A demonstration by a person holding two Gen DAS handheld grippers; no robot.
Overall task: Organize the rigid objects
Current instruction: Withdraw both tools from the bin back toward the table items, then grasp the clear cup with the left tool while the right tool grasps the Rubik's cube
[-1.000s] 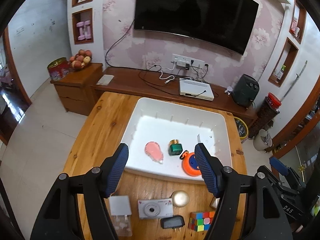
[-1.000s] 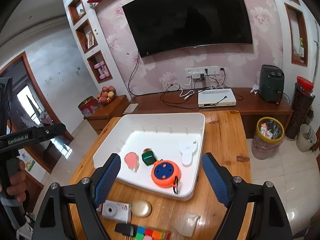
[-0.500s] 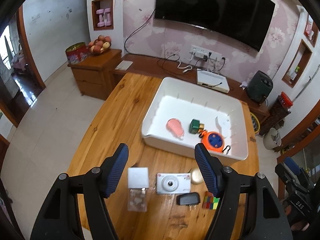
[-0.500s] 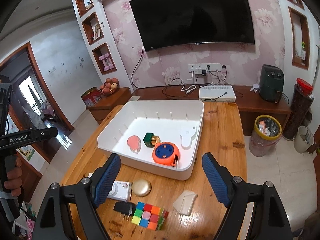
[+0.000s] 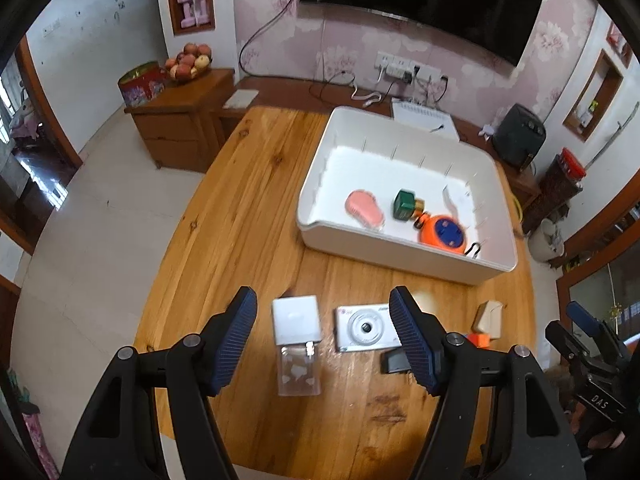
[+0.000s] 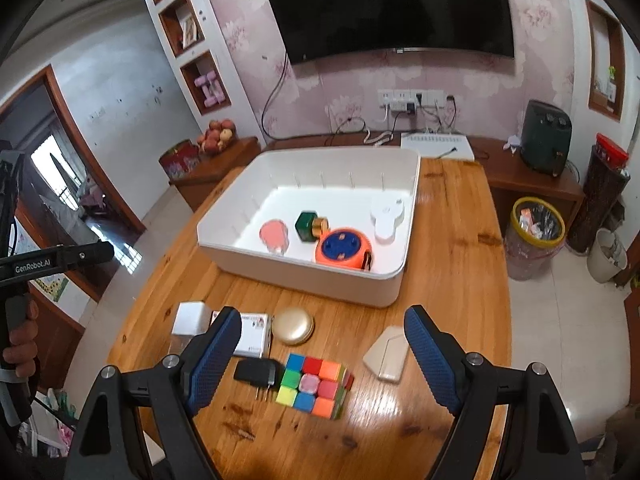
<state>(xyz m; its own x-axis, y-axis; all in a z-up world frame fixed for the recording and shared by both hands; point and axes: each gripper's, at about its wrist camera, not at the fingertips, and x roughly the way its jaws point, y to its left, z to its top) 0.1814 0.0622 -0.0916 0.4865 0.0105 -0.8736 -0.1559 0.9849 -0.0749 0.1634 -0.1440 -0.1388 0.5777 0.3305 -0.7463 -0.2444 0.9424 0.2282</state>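
Left wrist view: our left gripper (image 5: 323,334), jaws wide and empty, hung above the camera (image 5: 366,328) near the tray (image 5: 400,246); we judged it stiff, light, smooth, best gripped across its short sides. Right gripper (image 6: 322,354) likewise wide.

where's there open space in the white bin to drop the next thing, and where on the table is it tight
In the white bin, the far half toward the TV and the left part beyond the pink piece are bare. The near right is crowded: green bottle, orange reel, white piece. On the table, camera, cube and black charger crowd the near edge.
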